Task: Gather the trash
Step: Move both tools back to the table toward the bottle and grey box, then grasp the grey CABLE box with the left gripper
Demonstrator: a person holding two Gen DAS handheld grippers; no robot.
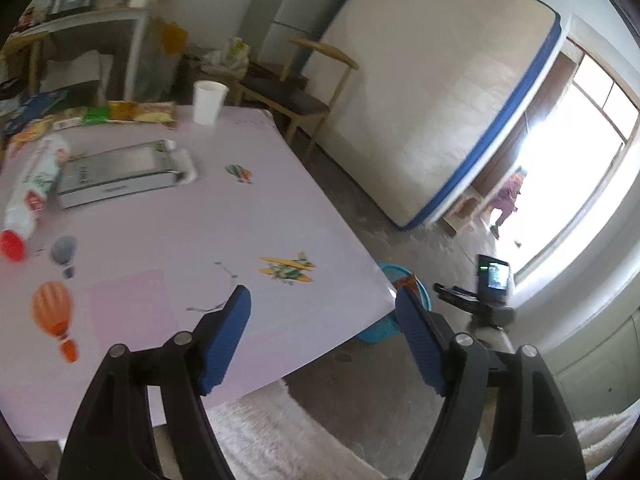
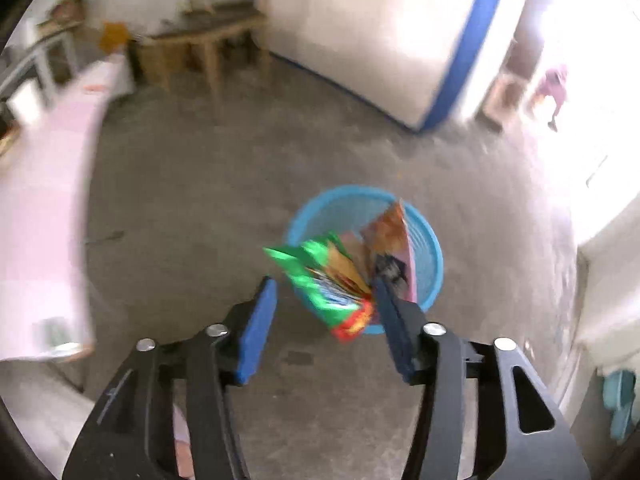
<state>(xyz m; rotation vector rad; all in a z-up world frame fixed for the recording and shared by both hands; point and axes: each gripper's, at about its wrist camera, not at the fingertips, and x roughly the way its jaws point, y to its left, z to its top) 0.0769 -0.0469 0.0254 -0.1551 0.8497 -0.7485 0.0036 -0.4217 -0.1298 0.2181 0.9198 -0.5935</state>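
My right gripper (image 2: 325,280) hangs open above a blue mesh waste basket (image 2: 430,248) on the concrete floor. A green and red snack wrapper (image 2: 320,268) is in the air between its fingers, touching only the right fingertip, just over the basket's near rim. An orange-brown packet (image 2: 390,228) stands inside the basket. My left gripper (image 1: 320,294) is open and empty over the near corner of the pink table (image 1: 200,220). On that table lie a white bottle with a red cap (image 1: 32,184), a paper cup (image 1: 208,102) and several snack wrappers (image 1: 132,112). The basket (image 1: 394,272) shows past the table corner.
A flat silver-grey box (image 1: 116,172) lies on the table. A wooden chair (image 1: 300,92) and a mattress (image 1: 440,100) leaning on the wall stand behind. A white fluffy rug (image 1: 280,432) lies below the table edge. A person (image 1: 508,196) is in the bright doorway.
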